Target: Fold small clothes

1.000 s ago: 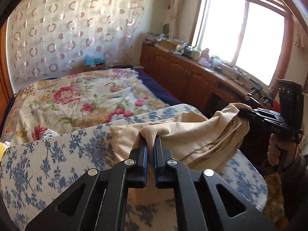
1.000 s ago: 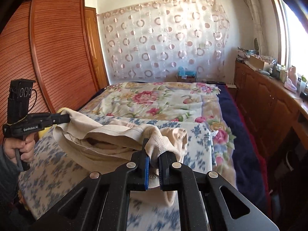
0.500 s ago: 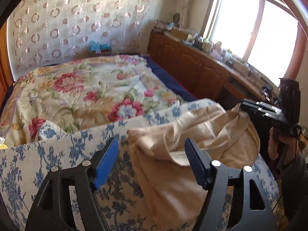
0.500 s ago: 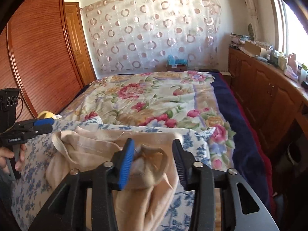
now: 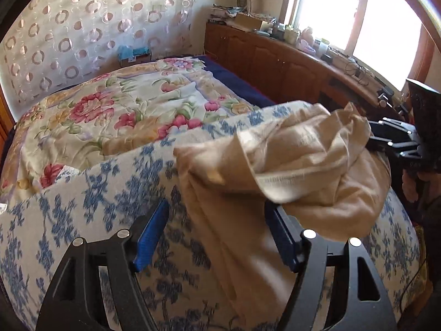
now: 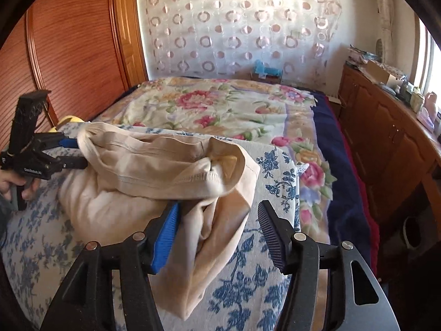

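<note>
A beige garment (image 5: 289,171) lies in a loose, bunched heap on a blue-and-white floral cloth (image 5: 82,215); it also shows in the right wrist view (image 6: 154,176). My left gripper (image 5: 217,237) is open, its jaws either side of the garment's near edge, holding nothing. My right gripper (image 6: 217,234) is open over the garment's other end, also empty. The right gripper appears at the far right of the left wrist view (image 5: 394,138). The left gripper appears at the left of the right wrist view (image 6: 69,151), by the garment's far end.
The cloth covers a raised surface in front of a bed with a pink floral quilt (image 6: 220,110). A wooden cabinet run (image 5: 275,58) with clutter stands under the window at right. A wooden wardrobe (image 6: 69,41) stands at left.
Both grippers were shut on the garment's ends and held it up a second ago. Both have opened and let go, and the garment has dropped onto the cloth.
</note>
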`<state>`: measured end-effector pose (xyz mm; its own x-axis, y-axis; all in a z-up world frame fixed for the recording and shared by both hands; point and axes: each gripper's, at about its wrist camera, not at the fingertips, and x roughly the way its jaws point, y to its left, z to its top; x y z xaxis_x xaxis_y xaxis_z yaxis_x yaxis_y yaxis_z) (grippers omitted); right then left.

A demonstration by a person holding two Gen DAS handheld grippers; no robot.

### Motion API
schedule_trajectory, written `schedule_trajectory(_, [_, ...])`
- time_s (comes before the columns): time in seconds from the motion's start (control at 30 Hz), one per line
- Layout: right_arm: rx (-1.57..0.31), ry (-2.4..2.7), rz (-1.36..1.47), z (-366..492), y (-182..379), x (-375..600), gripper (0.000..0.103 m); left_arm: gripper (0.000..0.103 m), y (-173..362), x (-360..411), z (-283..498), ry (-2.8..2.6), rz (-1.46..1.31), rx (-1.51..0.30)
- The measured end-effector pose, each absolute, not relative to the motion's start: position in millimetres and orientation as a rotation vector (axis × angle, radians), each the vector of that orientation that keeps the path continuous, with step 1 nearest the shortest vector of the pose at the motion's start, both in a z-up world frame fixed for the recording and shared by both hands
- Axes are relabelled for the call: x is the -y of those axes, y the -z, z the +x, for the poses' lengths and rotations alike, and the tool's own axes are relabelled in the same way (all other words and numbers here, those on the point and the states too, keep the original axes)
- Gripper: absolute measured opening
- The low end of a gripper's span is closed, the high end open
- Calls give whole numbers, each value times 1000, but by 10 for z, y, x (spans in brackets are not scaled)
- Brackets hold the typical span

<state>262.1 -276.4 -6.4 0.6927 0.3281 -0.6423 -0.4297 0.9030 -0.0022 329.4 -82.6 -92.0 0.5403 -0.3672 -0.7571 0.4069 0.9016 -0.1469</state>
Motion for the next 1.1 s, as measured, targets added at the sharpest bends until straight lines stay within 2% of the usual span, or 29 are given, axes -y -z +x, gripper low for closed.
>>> schedule_trajectory(0.17, [-651,-413,-80,2977,-120,2810,60,73,843,840,3555,383,31,-826])
schedule_trajectory(0.2, [-642,-396,-65,3038,-145,2833,56,73,839,815,3604,343,36,-813])
schedule_trajectory(0.23, [-631,-372,-61,3092,-184,2855,41,73,845,782,3658,292,53,-800])
schedule_trajectory(0.27, [-628,-338,-70,3120,-155,2862,32,73,867,743,3698,249,67,-795])
schedule_trajectory(0.3, [-629,-296,-79,3158,-166,2882,18,73,893,703,3735,212,74,-798])
schedule_trajectory(0.33, [-634,-282,-74,3174,-156,2900,14,73,923,656,3767,198,69,-811])
schedule_trajectory(0.47, [-648,-272,-86,3087,-160,2881,14,73,963,556,3722,210,53,-825])
schedule_trajectory(0.5, [-650,-270,-96,3023,-173,2842,14,73,954,559,3693,210,63,-821])
schedule_trajectory(0.57, [-664,-255,-104,2966,-197,2777,23,73,921,571,3648,220,64,-814])
schedule_trajectory(0.63, [-663,-244,-86,2938,-241,2781,50,73,885,604,3593,247,49,-815])
schedule_trajectory(0.73, [-657,-289,-42,2828,-319,2803,67,73,855,658,3512,298,30,-822])
schedule_trajectory(0.83, [-696,-355,-25,2789,-224,2778,72,73,904,729,3461,341,37,-852])
schedule_trajectory(1.0, [-791,-347,-19,2783,31,2773,72,73,1116,822,3542,365,20,-945])
schedule_trajectory(1.1, [-834,-354,46,2840,121,2850,72,73,1117,825,3540,369,6,-940])
